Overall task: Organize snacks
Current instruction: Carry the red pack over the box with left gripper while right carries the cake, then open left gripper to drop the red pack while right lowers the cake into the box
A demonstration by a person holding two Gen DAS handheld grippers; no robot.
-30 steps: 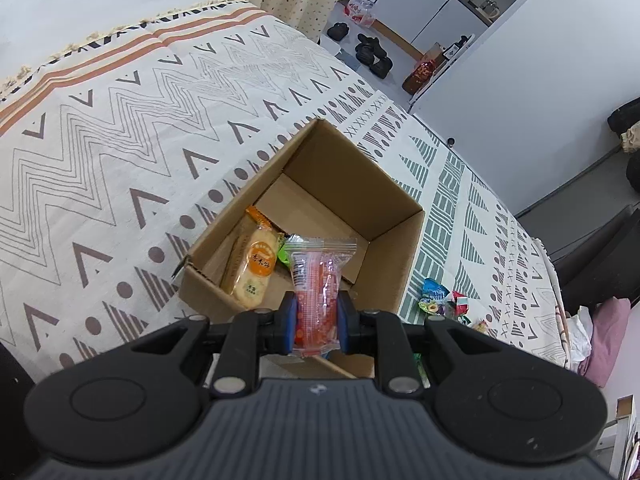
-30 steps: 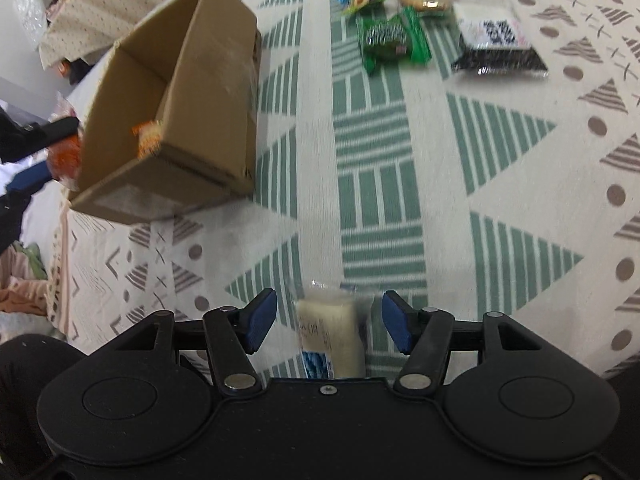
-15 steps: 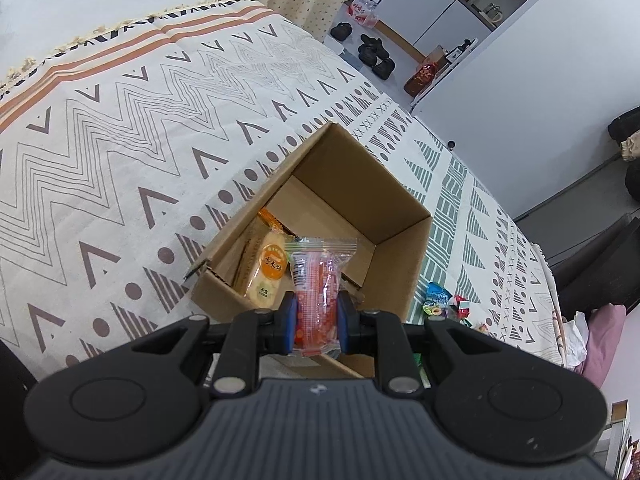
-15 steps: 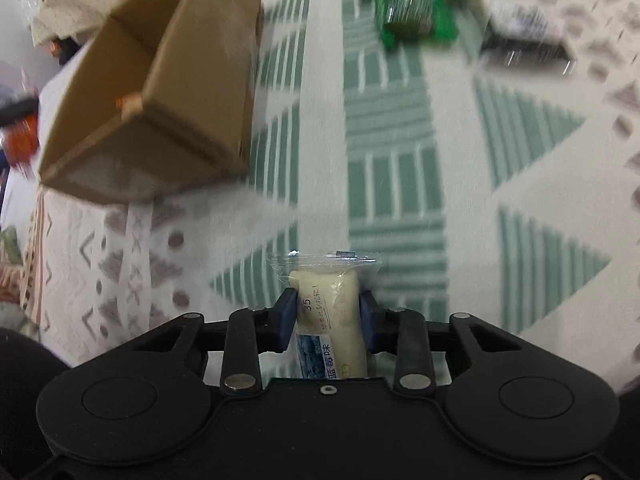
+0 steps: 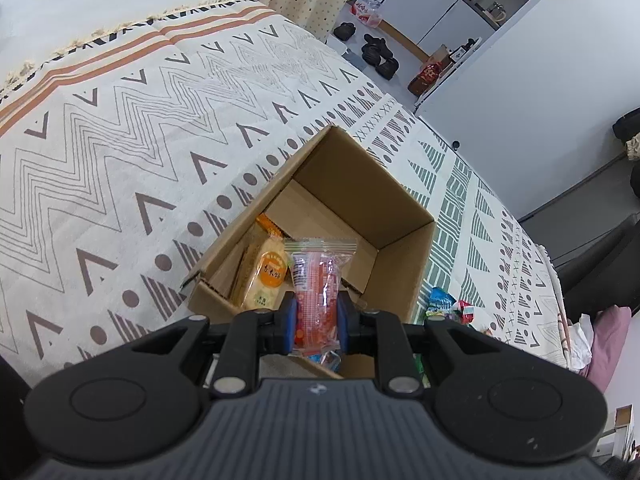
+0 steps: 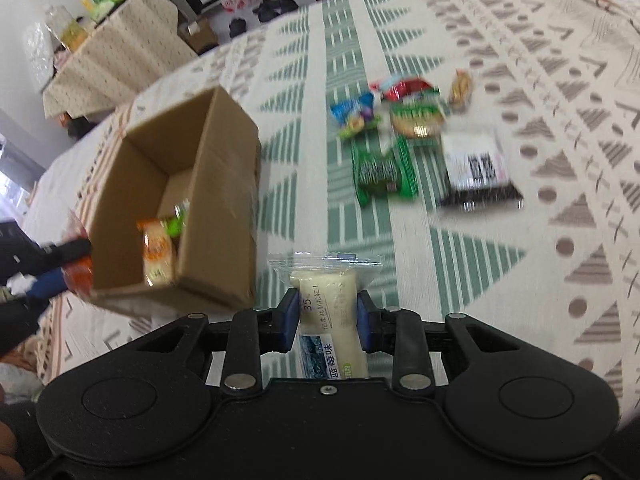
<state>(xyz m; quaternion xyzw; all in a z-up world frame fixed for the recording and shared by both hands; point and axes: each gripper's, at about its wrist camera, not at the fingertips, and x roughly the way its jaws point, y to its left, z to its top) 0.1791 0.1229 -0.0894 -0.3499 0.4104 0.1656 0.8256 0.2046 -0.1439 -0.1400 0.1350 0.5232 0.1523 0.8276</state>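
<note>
One open cardboard box (image 5: pixel 404 236) sits on the patterned bedspread (image 5: pixel 120 120); inside it lies one orange-labelled cracker packet (image 5: pixel 266 276), and the right wrist view adds a green wrapper (image 6: pixel 178 222) beside that packet. The left claw (image 5: pixel 316 316) is clamped on one red snack packet (image 5: pixel 318 292), held above the box's near edge; the right claw (image 6: pixel 328 316) has a pale cream bar with a blue label (image 6: pixel 332 320) between its pads, its jaws closing, the pads pressing the wrapper, and it hangs over the bedspread just beside the box. Only the right wrist view shows the loose pile clearly, blurred: six packets, namely a blue one (image 6: pixel 354 114), a red one (image 6: pixel 404 88), a small tan one (image 6: pixel 460 86), a round green-rimmed one (image 6: pixel 416 120), a green one (image 6: pixel 382 170) and a black-and-white one (image 6: pixel 476 168); the left wrist view catches just a corner of them past the box. The left view alone shows dark shoes (image 5: pixel 376 52) on the floor; the right alone a cloth-covered side table (image 6: pixel 116 52) carrying bottles.
</note>
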